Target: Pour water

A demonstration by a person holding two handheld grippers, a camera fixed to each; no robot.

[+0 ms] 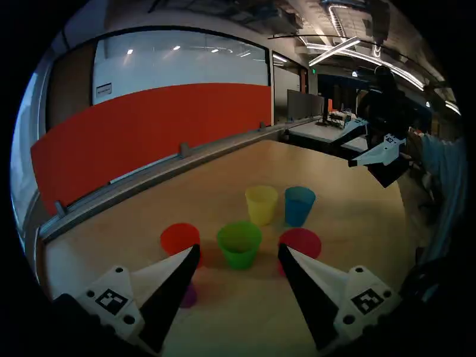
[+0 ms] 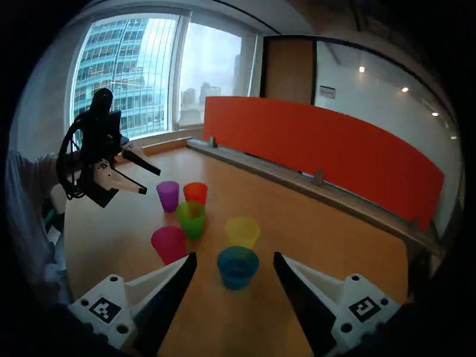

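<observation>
Left hand-held gripper (image 1: 237, 246) and right hand-held gripper (image 2: 234, 254) gape empty; reaching in, a finger could topple the crowded cups (image 1: 239, 243).

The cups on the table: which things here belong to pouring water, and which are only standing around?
For the job: purple cup, orange cup, green cup, yellow cup, pink cup, blue cup, left tool, right tool.
Only around: orange panel, window.

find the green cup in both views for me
Left gripper view: green cup low centre, front-left of the yellow cup.
Right gripper view: green cup left of centre, left of the yellow cup.
Shared landmark: the long orange panel behind it.
</observation>
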